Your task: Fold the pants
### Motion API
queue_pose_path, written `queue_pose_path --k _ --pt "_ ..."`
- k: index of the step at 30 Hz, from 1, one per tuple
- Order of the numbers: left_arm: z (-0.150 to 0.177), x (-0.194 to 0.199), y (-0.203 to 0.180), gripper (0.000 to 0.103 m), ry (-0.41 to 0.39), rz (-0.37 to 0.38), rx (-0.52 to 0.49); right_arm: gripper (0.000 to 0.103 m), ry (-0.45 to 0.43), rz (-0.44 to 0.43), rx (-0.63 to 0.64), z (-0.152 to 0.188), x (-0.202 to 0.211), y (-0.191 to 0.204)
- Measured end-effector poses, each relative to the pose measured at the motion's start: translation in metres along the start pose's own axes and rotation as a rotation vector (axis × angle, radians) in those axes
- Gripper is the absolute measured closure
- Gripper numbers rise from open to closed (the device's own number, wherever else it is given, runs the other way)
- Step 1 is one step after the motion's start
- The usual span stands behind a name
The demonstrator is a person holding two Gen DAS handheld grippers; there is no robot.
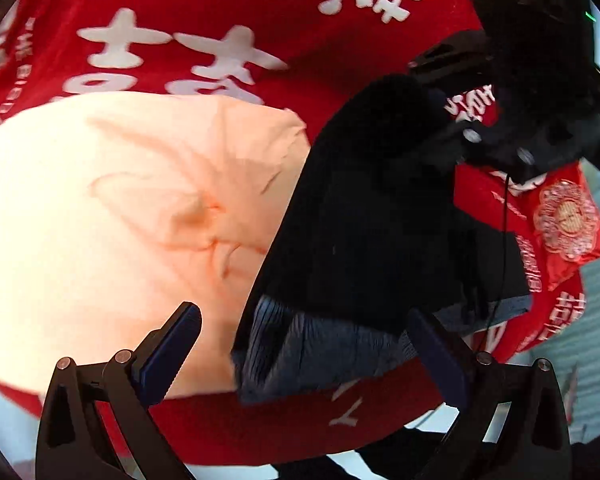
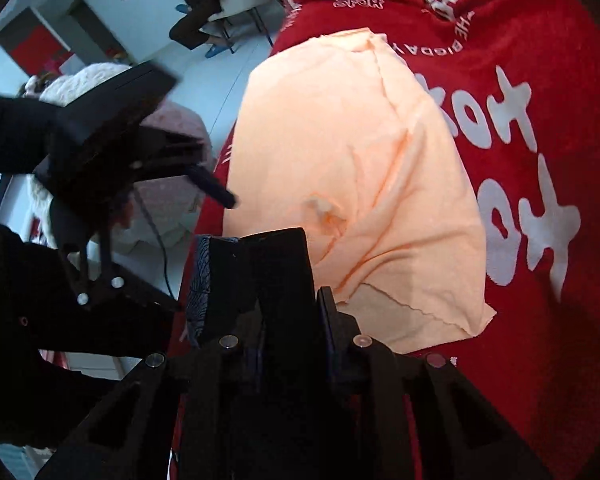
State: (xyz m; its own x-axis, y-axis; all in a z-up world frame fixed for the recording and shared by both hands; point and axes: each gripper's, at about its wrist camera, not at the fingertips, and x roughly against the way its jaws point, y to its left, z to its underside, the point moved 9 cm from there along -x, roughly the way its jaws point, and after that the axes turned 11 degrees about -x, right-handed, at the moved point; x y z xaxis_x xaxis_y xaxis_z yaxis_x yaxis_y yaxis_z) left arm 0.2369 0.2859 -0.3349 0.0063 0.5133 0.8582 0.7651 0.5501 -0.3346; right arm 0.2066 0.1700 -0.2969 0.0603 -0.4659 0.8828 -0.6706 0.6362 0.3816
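The dark pants point(image 1: 360, 220) hang as a folded bundle from my right gripper point(image 1: 472, 128) at the upper right of the left wrist view. Their grey ribbed band point(image 1: 320, 352) dangles lowest. My left gripper point(image 1: 304, 312) stands open, its two fingers either side of that band without pressing it. In the right wrist view my right gripper point(image 2: 288, 300) is shut on the dark pants point(image 2: 260, 264), which rise between its fingers above the table. One finger point(image 2: 214, 190) of the left gripper reaches in from the left.
A peach cloth point(image 1: 120, 200) point(image 2: 360, 160) lies spread on a red blanket point(image 1: 220, 0) point(image 2: 540, 320) with white lettering. A red packet point(image 1: 564, 220) lies at the blanket's right edge. Beyond the table sit a person on a chair point(image 2: 196, 12) and pale bedding point(image 2: 80, 80).
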Motion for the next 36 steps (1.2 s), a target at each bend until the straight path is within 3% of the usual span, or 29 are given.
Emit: queue_pose_path --k 3,5,6,7,9,11,13,17,19,22,24,26,27,31,36 --pt "-0.007 -0.024 -0.005 0.000 0.055 0.081 -0.011 0.079 -0.020 0.004 0.011 0.000 0.001 0.004" --pt "-0.008 -0.037 -0.005 0.003 0.082 0.076 -0.028 0.079 -0.030 0.010 0.019 0.002 0.000 0.006" --pt "-0.006 -0.043 -0.005 0.040 0.104 0.085 -0.022 0.079 -0.034 0.013 0.024 0.002 -0.001 0.007" --pt "-0.004 -0.050 -0.009 0.060 0.138 0.122 -0.013 0.079 -0.039 0.016 0.028 0.004 -0.001 0.009" --pt "-0.001 -0.052 -0.013 0.079 0.155 0.108 -0.017 0.079 -0.045 0.040 0.026 0.009 -0.004 0.010" --pt "0.002 -0.049 -0.019 0.081 0.162 0.074 -0.061 0.074 -0.072 0.058 -0.024 0.012 -0.005 0.003" --pt "-0.001 -0.049 -0.022 0.081 0.174 0.049 -0.065 0.054 -0.100 0.074 -0.113 0.015 0.000 -0.008" --pt "-0.008 -0.055 -0.023 0.081 0.206 -0.004 -0.072 0.048 -0.204 0.198 -0.272 0.036 0.031 -0.024" --pt "-0.008 -0.053 -0.027 0.082 0.209 -0.009 -0.072 0.040 -0.238 0.244 -0.388 0.062 0.043 -0.025" --pt "-0.006 -0.046 -0.038 0.082 0.217 -0.033 -0.072 0.040 -0.193 0.358 -0.517 0.107 0.024 -0.022" --pt "-0.007 -0.045 -0.045 0.082 0.228 -0.051 -0.084 0.040 -0.093 0.449 -0.574 0.138 -0.015 -0.021" --pt "-0.007 -0.044 -0.053 0.083 0.248 -0.062 -0.088 0.040 0.028 0.475 -0.617 0.168 -0.071 -0.019" --pt "-0.009 -0.043 -0.057 0.083 0.251 -0.065 -0.088 0.038 -0.081 0.501 -0.625 0.164 -0.066 -0.019" --pt "-0.019 -0.036 -0.076 0.083 0.250 -0.098 -0.105 0.038 -0.171 0.382 -0.775 0.174 -0.036 -0.025" --pt "-0.041 -0.028 -0.118 0.083 0.224 -0.152 -0.173 0.038 -0.232 0.482 -0.815 0.230 0.021 -0.023"
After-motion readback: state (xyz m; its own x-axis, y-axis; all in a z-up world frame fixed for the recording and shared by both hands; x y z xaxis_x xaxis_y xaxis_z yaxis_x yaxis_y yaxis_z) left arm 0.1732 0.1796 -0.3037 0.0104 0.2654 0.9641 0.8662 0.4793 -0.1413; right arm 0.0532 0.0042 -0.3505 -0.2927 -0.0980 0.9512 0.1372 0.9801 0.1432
